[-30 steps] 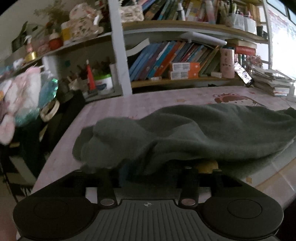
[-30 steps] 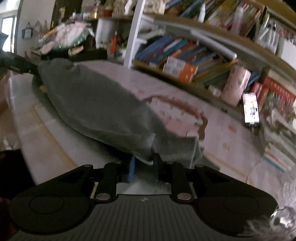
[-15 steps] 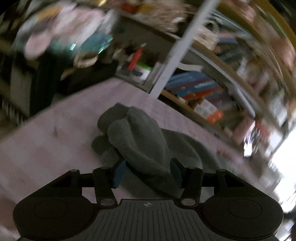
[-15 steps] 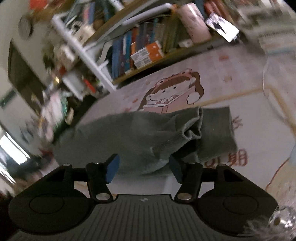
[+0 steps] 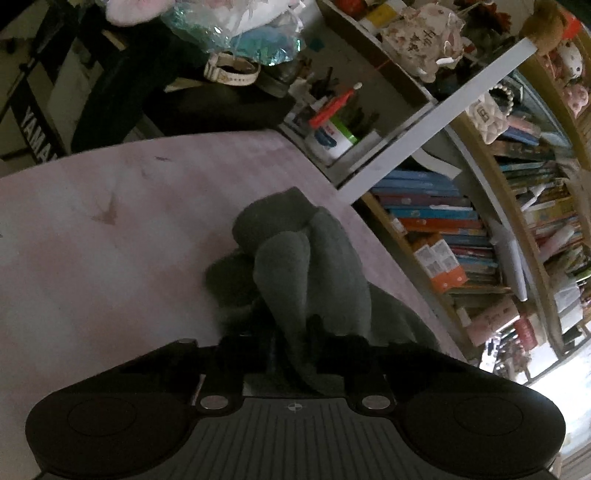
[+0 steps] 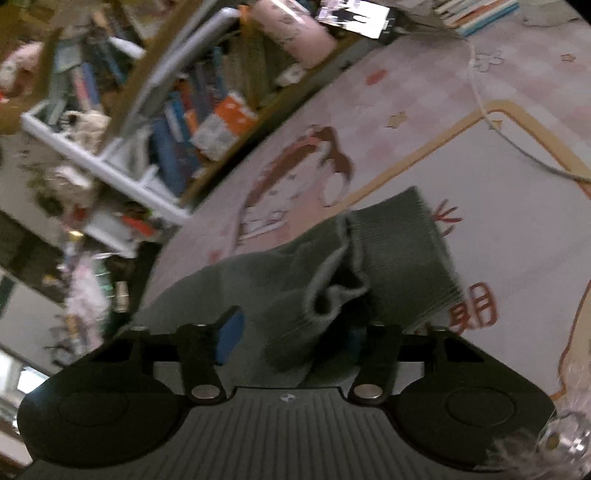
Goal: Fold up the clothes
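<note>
A dark grey knitted garment (image 5: 295, 258) lies bunched on the pink table mat (image 5: 92, 240). In the left wrist view a thick fold of it runs down between the fingers of my left gripper (image 5: 293, 339), which is shut on that fold. In the right wrist view the garment's ribbed hem (image 6: 388, 251) rests on the cartoon-printed mat (image 6: 517, 203). My right gripper (image 6: 291, 336) stands open, with a crumpled edge of the cloth lying loose between its blue pads (image 6: 229, 332).
A bookshelf (image 5: 443, 229) packed with books runs along the table's far edge, with a pen pot (image 5: 332, 136) at its left end. A thin cable (image 6: 517, 147) crosses the mat at the right, and a phone (image 6: 354, 14) leans by the books.
My right gripper, shut on the cloth a second ago, has opened. My left gripper has narrowed onto a fold. Both views have swung and tilted over the garment.
</note>
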`<state>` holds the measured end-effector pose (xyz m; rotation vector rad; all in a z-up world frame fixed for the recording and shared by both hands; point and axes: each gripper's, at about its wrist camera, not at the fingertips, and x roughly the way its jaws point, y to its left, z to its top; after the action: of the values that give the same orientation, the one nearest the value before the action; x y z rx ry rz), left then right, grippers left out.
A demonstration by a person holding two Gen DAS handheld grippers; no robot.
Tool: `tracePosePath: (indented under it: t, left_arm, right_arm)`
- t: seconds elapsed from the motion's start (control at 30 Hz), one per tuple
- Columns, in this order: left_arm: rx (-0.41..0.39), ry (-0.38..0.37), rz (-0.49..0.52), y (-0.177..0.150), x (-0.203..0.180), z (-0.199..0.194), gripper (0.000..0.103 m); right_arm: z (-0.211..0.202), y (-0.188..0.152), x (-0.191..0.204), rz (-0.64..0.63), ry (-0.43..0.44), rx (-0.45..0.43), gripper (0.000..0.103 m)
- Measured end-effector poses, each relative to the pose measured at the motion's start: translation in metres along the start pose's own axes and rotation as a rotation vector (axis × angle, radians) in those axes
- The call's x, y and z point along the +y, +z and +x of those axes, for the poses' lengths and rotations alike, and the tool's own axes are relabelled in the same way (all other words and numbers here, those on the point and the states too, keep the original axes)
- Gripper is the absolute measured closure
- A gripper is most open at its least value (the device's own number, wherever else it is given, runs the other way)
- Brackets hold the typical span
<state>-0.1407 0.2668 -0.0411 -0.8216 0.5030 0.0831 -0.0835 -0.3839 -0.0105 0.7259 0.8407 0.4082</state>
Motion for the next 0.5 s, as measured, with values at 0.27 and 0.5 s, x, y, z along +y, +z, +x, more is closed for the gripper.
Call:
tracePosePath:
  t: [0.27,0.5]
  left_arm:
    - [-0.13,-0.097,0.115,-0.005,-0.033,-0.038,0.096]
    - [-0.032,-0.03,0.007,-0.027,0.007,-0.031,0.094]
  right_arm:
    - [-0.066,0.014,0.054,-0.314,0.099,-0.338,0.096]
    - [-0.027,-0.002,0.002,-0.252,-0.21,-0.135,0.09]
